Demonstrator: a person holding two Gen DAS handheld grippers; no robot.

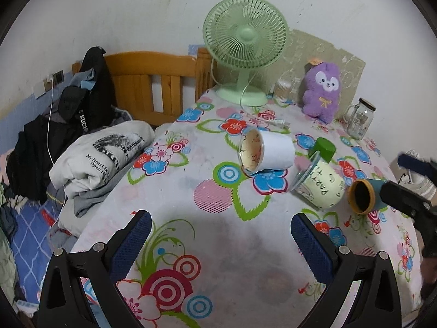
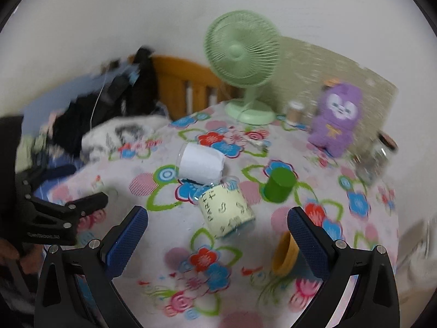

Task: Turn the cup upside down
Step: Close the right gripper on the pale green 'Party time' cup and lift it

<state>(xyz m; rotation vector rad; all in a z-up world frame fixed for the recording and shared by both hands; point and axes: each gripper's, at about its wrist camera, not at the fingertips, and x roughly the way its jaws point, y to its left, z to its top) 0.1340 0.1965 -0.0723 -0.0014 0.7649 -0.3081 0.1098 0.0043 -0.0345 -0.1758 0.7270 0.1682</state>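
Several cups lie on the floral tablecloth [image 1: 218, 232]. A white cup [image 1: 269, 151] lies on its side, mouth toward me; it also shows in the right wrist view [image 2: 202, 164]. A pale yellow "PARTY" cup [image 1: 322, 190] [image 2: 226, 213] lies on its side. A teal cup with an orange rim [image 1: 363, 196] lies on its side; its rim [image 2: 284, 254] sits beside my right gripper's right finger. A green cup [image 1: 323, 149] [image 2: 280, 184] stands upside down. My left gripper [image 1: 221, 235] is open and empty. My right gripper [image 2: 218, 232] is open, just in front of the yellow cup.
A green fan [image 1: 245, 43], a purple plush toy [image 1: 322, 93], a glass jar mug [image 1: 360, 121] and a small container [image 1: 282, 90] stand at the table's back. A bed with folded clothes [image 1: 95, 158] and a wooden headboard [image 1: 153, 82] lies left of the table.
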